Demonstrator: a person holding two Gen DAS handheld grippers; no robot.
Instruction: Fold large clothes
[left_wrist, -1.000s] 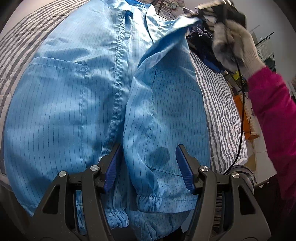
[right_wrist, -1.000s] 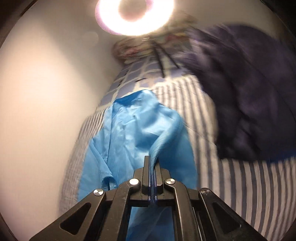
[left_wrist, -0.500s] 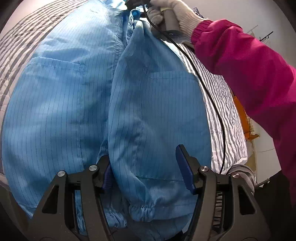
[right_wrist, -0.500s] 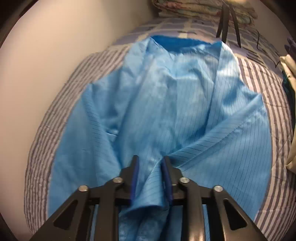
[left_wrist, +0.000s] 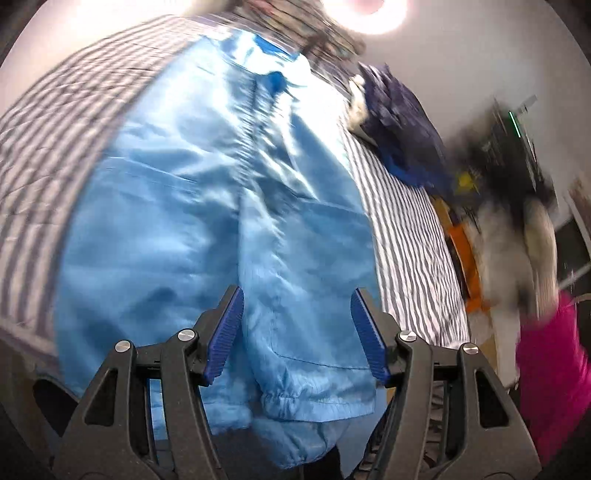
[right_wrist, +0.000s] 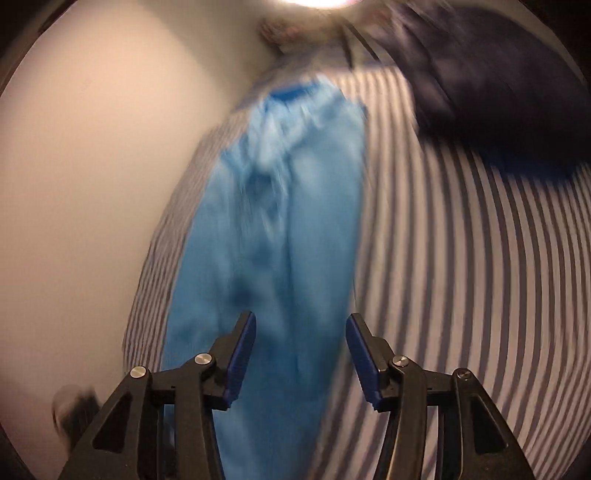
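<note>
On the striped bed (left_wrist: 406, 236) a blue coat (left_wrist: 207, 206) lies flat, collar toward 12 o'clock and one side folded over the middle. Left tongs (left_wrist: 295, 332) hang above its cuffed hem at 6 o'clock, standing wide, pads clear of the cloth. Right tongs (right_wrist: 301, 354) are opening over the coat (right_wrist: 280, 229), nothing pinched between them. Dark clothes (left_wrist: 402, 129) sit at 1 o'clock, well apart. A pink sleeve (left_wrist: 554, 365) shows at 4 o'clock.
</note>
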